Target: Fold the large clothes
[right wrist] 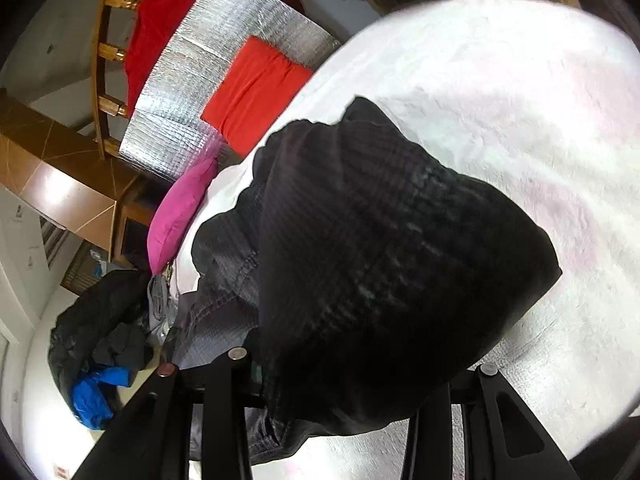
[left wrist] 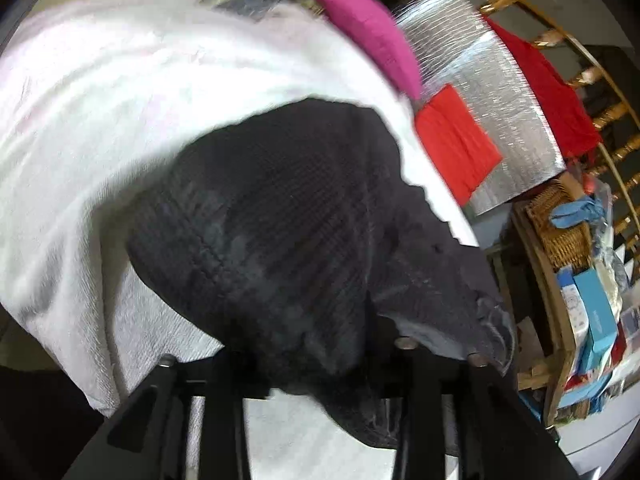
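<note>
A black ribbed garment (left wrist: 288,220) lies bunched on a white fleecy cover (left wrist: 120,100). Its near end runs down between the black fingers of my left gripper (left wrist: 320,368), which is shut on the cloth. In the right wrist view the same black garment (right wrist: 380,260) rises in a hump over the white cover (right wrist: 500,100). My right gripper (right wrist: 328,380) is shut on its near edge. The cloth hides the fingertips in both views. A grey lining shows at the garment's folded edges.
Beyond the cover are a pink folded cloth (left wrist: 368,32), an orange-red folded cloth (left wrist: 456,140) on a silver foil mat (left wrist: 500,92), and a red garment (left wrist: 548,92) by a wooden railing. A wicker basket (left wrist: 560,220) stands right. A pile of dark clothes (right wrist: 100,340) lies left.
</note>
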Motion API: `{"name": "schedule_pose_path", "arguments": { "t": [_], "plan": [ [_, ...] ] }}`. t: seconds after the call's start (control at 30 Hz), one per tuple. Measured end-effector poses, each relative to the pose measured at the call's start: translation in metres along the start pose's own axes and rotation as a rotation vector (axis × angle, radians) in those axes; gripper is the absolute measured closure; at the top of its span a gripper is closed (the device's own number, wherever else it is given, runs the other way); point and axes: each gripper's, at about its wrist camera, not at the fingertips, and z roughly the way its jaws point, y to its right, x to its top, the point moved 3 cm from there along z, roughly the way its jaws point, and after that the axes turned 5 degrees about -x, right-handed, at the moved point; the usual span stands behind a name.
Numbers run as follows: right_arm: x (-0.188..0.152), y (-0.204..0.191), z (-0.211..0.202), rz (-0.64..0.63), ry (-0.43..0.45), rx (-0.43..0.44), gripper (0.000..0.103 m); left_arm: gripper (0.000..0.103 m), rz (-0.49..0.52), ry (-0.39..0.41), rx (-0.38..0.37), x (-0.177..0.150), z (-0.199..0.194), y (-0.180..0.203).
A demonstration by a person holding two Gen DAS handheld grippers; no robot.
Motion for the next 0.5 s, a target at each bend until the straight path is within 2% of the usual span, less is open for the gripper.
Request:
{"name": "schedule_pose_path", "arguments": {
  "t": [0.07,0.13,0.2,0.27,0.33,0.43,0.5],
  "plan": [
    [0.001,0.005,0.0,0.053,-0.043,-0.005,0.037,0.053,-0.057,-0.032,-0.011,0.005,0.001,-0.005],
    [0.001,0.009,-0.006,0.079,-0.081,-0.022,0.033,0.049,-0.063,-0.057,0.002,0.006,-0.007,-0.006],
    [0.001,0.007,-0.018,0.042,-0.108,-0.03,0.032,0.047,-0.02,-0.077,0.018,0.003,-0.021,-0.005],
    [-0.002,0.006,-0.036,-0.028,-0.152,-0.057,0.032,0.041,0.044,-0.103,0.05,-0.001,-0.041,-0.006],
    [-0.003,0.005,-0.057,-0.105,-0.193,-0.063,0.032,0.041,0.08,-0.1,0.065,-0.003,-0.064,-0.008],
    [0.006,-0.005,-0.087,-0.219,-0.168,-0.074,0.032,0.041,0.117,-0.05,0.089,0.001,-0.101,-0.013],
    [0.019,-0.018,-0.098,-0.275,-0.131,-0.062,0.032,0.041,0.172,0.011,0.126,0.017,-0.115,-0.001]
  ]
}}
